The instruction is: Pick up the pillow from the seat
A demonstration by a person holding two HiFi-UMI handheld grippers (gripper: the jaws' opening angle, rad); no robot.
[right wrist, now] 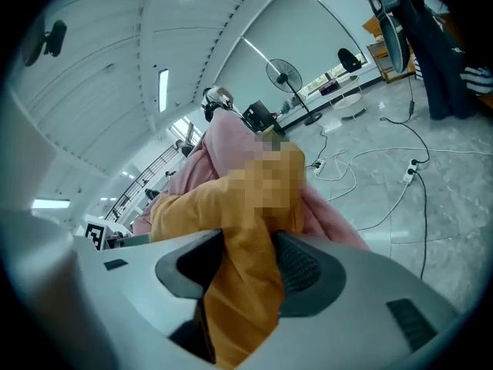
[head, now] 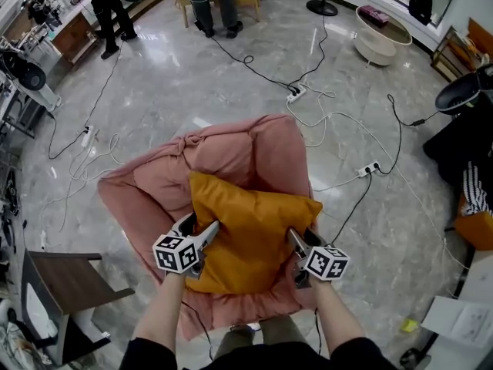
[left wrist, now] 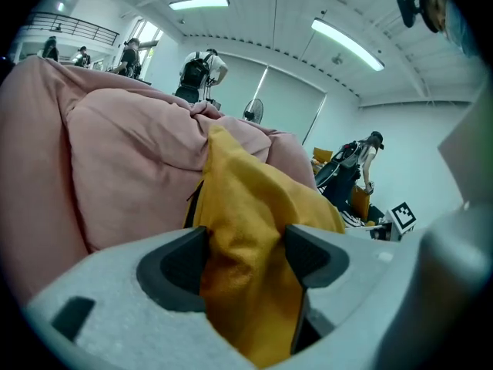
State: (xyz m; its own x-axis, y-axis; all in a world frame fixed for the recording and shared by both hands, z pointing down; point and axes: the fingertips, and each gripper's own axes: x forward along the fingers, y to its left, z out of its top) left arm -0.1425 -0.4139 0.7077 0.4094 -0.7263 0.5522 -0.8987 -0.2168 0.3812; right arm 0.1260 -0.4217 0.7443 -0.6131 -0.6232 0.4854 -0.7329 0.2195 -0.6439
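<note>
A mustard-yellow pillow (head: 254, 230) lies on the seat of a pink padded armchair (head: 231, 149). My left gripper (head: 202, 228) is at the pillow's left edge and my right gripper (head: 300, 237) at its right edge. In the left gripper view the yellow fabric (left wrist: 246, 206) fills the gap of the left gripper (left wrist: 246, 260), touching both dark pads, with the pink chair back (left wrist: 131, 153) behind. In the right gripper view a fold of the pillow (right wrist: 246, 230) is pinched between the pads of the right gripper (right wrist: 250, 264). The chair (right wrist: 231, 141) rises beyond.
Cables and power strips (head: 296, 93) trail over the marble floor behind the chair. A dark wooden side table (head: 69, 272) stands close at the left. A white round table (head: 383, 33) is far right. People (head: 108, 10) stand at the far left.
</note>
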